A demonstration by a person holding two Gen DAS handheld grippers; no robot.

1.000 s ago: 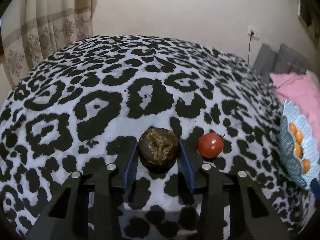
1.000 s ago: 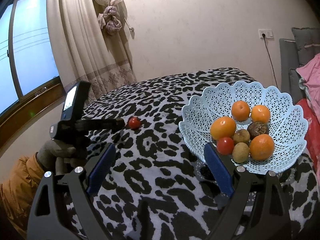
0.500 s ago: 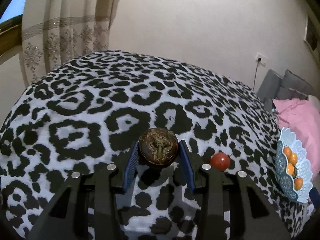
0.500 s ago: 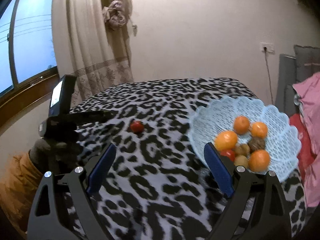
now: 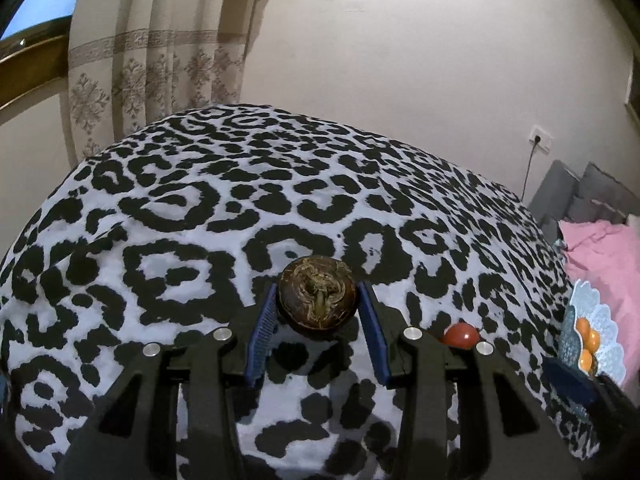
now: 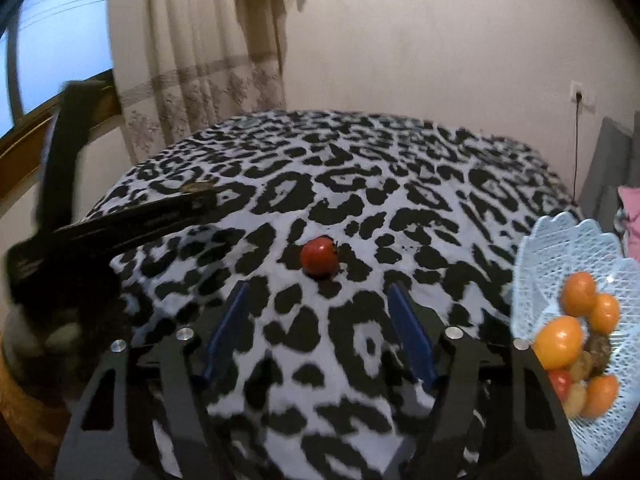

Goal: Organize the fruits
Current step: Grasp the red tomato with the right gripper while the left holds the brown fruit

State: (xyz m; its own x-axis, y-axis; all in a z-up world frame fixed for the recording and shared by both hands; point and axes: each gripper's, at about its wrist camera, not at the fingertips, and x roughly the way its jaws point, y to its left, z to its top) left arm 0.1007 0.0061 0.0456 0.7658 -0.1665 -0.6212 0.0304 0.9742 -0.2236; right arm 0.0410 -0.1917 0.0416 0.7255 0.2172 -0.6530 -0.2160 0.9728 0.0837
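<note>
across the whole scene spreads a bed (image 5: 200, 200) under a black-and-white leopard-print cover, with a pale wall and a patterned curtain (image 5: 160, 60) behind it and a pink pillow (image 5: 596, 248) at the right edge.

at the right side of the bed sits a pale blue lattice basket (image 6: 560, 248), tipped so its open face shows toward the right wrist camera. in it lie several oranges (image 6: 559, 342), a small red fruit and some brown ones, bunched in the lower part; motion blur smears their outlines.

the left gripper (image 5: 318, 308) is clamped on a round brown fruit (image 5: 318, 298), one blue pad pressed against each side. the fruit is squat rather than long, and its fibrous, tufted end faces back toward the camera, so its short axis runs along the fingers. it is held clear above the cover.

the right gripper (image 6: 320, 316) has nothing between its blue pads; its jaws are closing, yet stand well apart over bare cover. ahead of them, centred between the fingers but beyond their tips, a tomato (image 6: 319, 258) rests on the bed. it is near round, with a small dark stem at its upper right. in the left view the same tomato peeks out just beside the right finger, low on the cover.
</note>
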